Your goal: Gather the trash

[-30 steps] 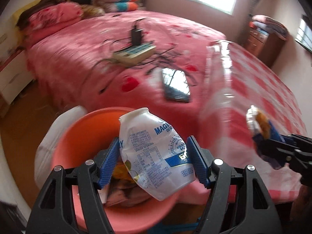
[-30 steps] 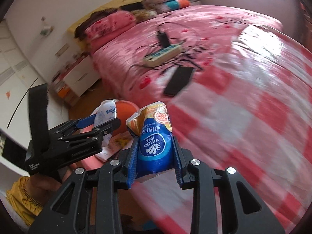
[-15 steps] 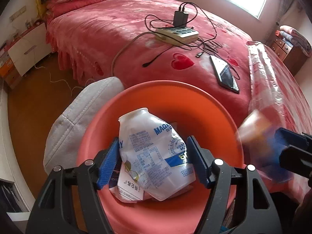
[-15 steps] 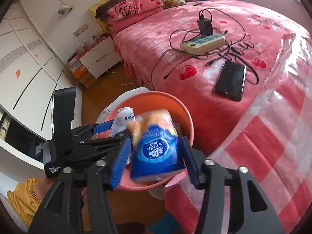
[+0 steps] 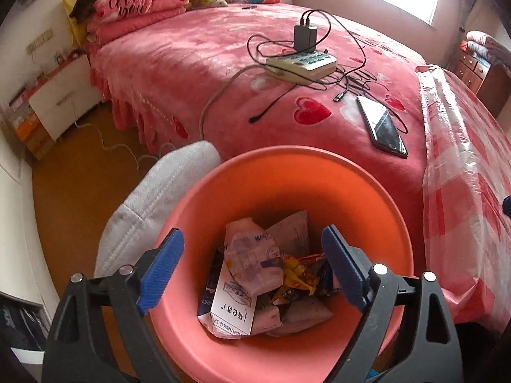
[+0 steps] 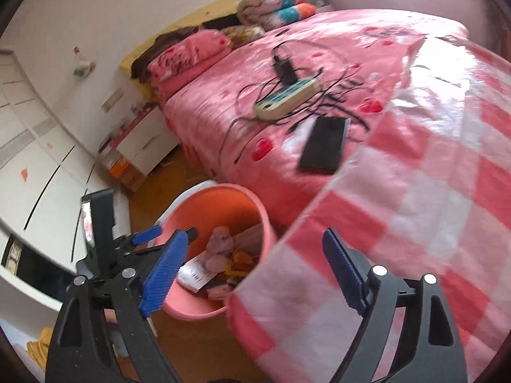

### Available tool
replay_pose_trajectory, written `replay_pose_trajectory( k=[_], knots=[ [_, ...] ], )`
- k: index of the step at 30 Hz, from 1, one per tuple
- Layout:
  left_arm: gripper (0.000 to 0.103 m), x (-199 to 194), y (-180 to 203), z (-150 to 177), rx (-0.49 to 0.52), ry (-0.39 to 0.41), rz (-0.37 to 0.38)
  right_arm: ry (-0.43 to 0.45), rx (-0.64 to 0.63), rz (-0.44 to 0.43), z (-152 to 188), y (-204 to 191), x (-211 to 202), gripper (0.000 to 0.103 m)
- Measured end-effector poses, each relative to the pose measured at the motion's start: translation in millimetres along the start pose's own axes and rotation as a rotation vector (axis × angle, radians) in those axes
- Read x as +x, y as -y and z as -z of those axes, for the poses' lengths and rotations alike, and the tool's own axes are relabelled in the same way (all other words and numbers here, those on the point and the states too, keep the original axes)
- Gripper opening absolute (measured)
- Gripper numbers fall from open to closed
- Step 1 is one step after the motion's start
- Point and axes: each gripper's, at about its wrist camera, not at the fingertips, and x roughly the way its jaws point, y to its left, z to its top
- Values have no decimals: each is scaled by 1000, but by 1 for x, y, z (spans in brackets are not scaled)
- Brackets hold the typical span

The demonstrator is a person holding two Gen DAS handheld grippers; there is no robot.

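Note:
An orange-pink bin [image 5: 377, 191] stands on the floor beside the bed, with several pieces of trash in it. A crumpled white milk carton [image 5: 246, 261] lies on top of paper and wrappers there. My left gripper [image 5: 252, 268] hangs over the bin, its jaws opening wide with nothing gripped between them. In the right wrist view the same bin [image 6: 223, 198] sits left of the bed corner. My right gripper [image 6: 252, 271] is above the checked cover's edge, its jaws opening and empty. The left gripper [image 6: 163, 233] shows at the bin's rim.
A phone [image 5: 381, 126], a power strip [image 5: 301, 63] with a charger and tangled cables lie on the pink bed. A shiny checked plastic cover [image 6: 415, 207] drapes the bed's near corner. A white cushion [image 5: 159, 188] leans by the bin. Drawers [image 5: 60, 102] stand against the wall.
Both grippers let go: the white carton dropped from the left jaws and the blue tissue pack from the right jaws. Both now stand wide. The right view swung back toward the bed.

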Motion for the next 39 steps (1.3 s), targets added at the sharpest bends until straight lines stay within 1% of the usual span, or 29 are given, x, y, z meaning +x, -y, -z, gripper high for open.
replay_pose_trajectory(
  k=[7, 11, 15, 19, 27, 29, 39],
  knots=[
    [90, -21, 25, -11, 32, 64, 5, 88, 46, 98, 1, 29, -29, 88],
    [91, -36, 45, -20, 53, 115, 43, 137, 35, 170, 3, 42, -46, 88],
    [92, -48, 69, -25, 82, 145, 83, 171, 39, 218, 7, 54, -60, 88],
    [94, -57, 94, -29, 117, 162, 113, 204, 42, 281, 11, 67, -75, 88],
    [95, -77, 142, -34, 180, 189, 179, 264, 62, 378, 19, 92, -102, 88],
    [95, -80, 154, -33, 200, 192, 192, 285, 62, 415, 21, 98, -110, 88],
    [96, -106, 216, -32, 286, 231, 257, 369, 55, 522, 31, 119, -144, 88]
  ],
)
